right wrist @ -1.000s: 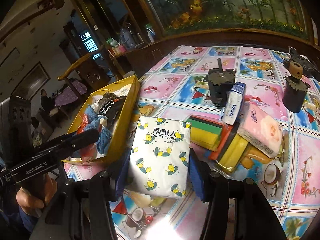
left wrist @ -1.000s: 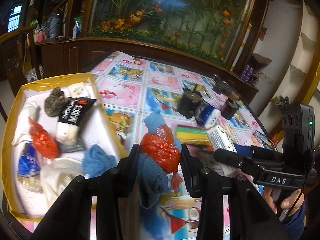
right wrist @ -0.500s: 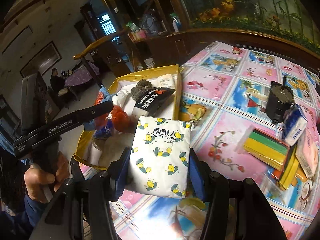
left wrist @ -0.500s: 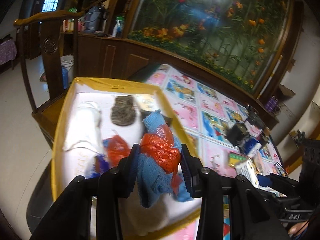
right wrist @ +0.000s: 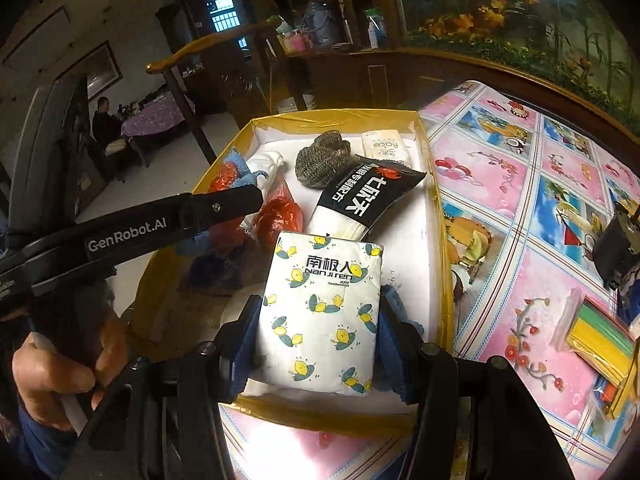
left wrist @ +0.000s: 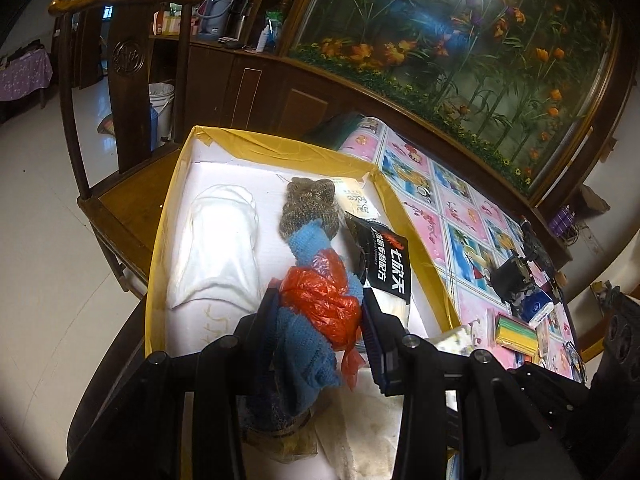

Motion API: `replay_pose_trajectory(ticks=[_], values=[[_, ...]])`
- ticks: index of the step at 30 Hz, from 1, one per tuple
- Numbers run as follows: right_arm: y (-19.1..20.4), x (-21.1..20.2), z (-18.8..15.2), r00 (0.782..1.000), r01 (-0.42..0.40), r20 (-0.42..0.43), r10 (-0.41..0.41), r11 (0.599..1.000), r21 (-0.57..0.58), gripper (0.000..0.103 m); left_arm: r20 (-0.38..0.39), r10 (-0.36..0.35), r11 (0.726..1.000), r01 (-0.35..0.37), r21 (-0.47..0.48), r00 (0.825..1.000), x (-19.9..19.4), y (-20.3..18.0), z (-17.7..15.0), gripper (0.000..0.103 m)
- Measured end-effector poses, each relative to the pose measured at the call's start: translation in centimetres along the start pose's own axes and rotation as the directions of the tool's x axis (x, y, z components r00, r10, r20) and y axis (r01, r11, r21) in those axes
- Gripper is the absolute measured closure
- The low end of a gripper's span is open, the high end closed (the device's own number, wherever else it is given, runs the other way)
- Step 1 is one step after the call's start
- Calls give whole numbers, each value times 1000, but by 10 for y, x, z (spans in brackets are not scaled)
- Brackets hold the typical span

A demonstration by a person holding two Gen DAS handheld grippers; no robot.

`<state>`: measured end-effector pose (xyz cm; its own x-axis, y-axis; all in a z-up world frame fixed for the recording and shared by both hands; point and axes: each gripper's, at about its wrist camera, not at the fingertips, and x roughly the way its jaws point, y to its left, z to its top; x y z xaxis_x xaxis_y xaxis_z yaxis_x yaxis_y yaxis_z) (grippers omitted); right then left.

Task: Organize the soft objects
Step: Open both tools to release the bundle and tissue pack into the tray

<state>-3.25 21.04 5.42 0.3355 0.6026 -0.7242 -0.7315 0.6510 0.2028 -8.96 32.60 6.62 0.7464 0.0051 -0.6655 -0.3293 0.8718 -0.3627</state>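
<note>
My left gripper [left wrist: 318, 318] is shut on a bundle of blue knitted cloth and crumpled red plastic [left wrist: 320, 304], held above the yellow-rimmed white box [left wrist: 280, 148]. My right gripper [right wrist: 318, 320] is shut on a white tissue pack printed with lemons [right wrist: 320, 312], hovering over the box's near edge [right wrist: 320, 414]. In the right wrist view the left gripper [right wrist: 228, 200] reaches over the box from the left, a hand [right wrist: 52, 376] on its handle. Inside the box lie a white cloth [left wrist: 220, 248], a brown knitted piece [left wrist: 308, 204], a black-and-white packet [right wrist: 368, 200] and a small "face" sachet [right wrist: 384, 144].
The box sits at the left end of a table with a pink and blue patterned cover [right wrist: 520, 208]. To the right lie yellow-green sponges [right wrist: 600, 336] and a dark cylinder [right wrist: 618, 248]. A wooden chair [left wrist: 120, 80] stands beyond the box. A person sits far off at another table [right wrist: 106, 120].
Both grippers have swung left from over the table to over the box, each still holding its load. The box now fills the middle of both views.
</note>
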Motion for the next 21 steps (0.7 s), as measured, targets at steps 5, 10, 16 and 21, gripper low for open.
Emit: replay_pose_trajectory(ticks=[5, 10, 16, 21], values=[[2, 6, 0, 1000, 2, 2, -2, 1000, -11, 41, -15, 0, 1000, 0, -6, 1000, 5, 1, -1, 64], [-3, -2, 1, 999, -21, 24, 21, 1000, -6, 32, -5, 8, 1000, -8, -21, 1000, 3, 2, -1, 48], [-14, -24, -2, 996, -58, 70, 56, 998, 26, 31, 7, 1, 1000, -1, -10, 1000, -6, -5, -1, 45], [-35, -53, -7, 990, -76, 121, 68, 995, 69, 31, 21, -15, 1000, 15, 8, 1000, -16, -17, -2, 41]])
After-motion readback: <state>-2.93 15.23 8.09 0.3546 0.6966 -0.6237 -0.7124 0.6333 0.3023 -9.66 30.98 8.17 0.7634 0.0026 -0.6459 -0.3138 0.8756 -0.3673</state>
